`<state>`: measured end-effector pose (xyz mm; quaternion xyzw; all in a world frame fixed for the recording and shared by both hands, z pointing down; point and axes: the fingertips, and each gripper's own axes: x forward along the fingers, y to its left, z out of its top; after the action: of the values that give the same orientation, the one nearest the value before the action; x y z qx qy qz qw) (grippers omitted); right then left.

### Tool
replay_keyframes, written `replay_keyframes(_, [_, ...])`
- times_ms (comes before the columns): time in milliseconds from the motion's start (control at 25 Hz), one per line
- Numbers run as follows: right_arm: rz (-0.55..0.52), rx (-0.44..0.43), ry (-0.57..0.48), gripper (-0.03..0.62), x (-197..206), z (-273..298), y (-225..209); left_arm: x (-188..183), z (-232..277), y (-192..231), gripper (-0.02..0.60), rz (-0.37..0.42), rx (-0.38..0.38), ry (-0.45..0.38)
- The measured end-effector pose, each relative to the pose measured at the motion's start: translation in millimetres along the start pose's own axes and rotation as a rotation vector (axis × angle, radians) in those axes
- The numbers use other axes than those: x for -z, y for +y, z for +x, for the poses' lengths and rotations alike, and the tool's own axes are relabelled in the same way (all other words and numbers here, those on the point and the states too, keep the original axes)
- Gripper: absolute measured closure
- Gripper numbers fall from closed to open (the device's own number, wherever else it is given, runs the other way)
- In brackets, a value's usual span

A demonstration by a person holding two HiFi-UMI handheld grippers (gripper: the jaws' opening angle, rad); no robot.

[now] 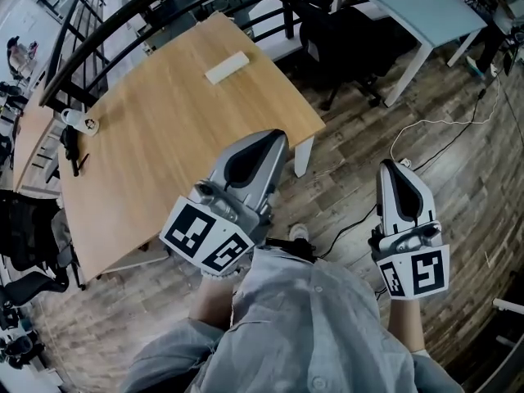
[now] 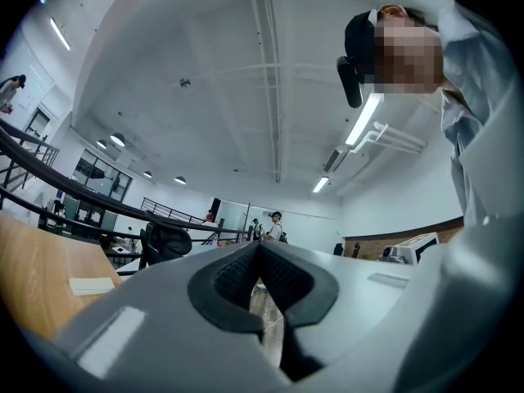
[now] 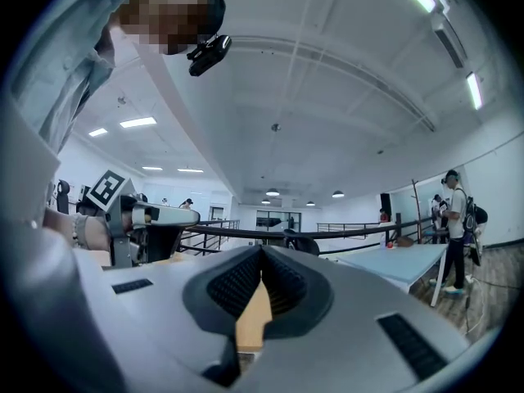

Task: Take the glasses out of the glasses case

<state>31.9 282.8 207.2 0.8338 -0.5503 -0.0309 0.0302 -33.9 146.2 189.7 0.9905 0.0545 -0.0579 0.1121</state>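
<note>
A white oblong glasses case [image 1: 226,67] lies closed on the far part of the wooden table [image 1: 164,154]; in the left gripper view the case [image 2: 92,285] shows low at the left. My left gripper [image 1: 277,137] hovers level by the table's near right corner, well short of the case, with its jaws shut and nothing between them [image 2: 260,252]. My right gripper [image 1: 391,167] is over the floor to the right of the table, also shut and holding nothing [image 3: 262,254]. From the right gripper view, the left gripper [image 3: 123,211] appears at the left.
A white roll [image 1: 82,122] and a black tool [image 1: 74,151] sit at the table's left edge. Behind the table stand a black office chair [image 1: 344,39] and a pale blue desk [image 1: 426,6]. A white cable [image 1: 426,133] trails over the wood floor. A person [image 3: 455,219] stands far right.
</note>
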Motion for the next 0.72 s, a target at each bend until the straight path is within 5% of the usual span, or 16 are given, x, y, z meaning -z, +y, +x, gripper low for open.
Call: replay_keyframes(720, [-0.004,-0.068,0.039,0.592,16.0,88.5,-22.4,-3.6,23.0,72.3,0.578,-0.018,-0.085,-0.033])
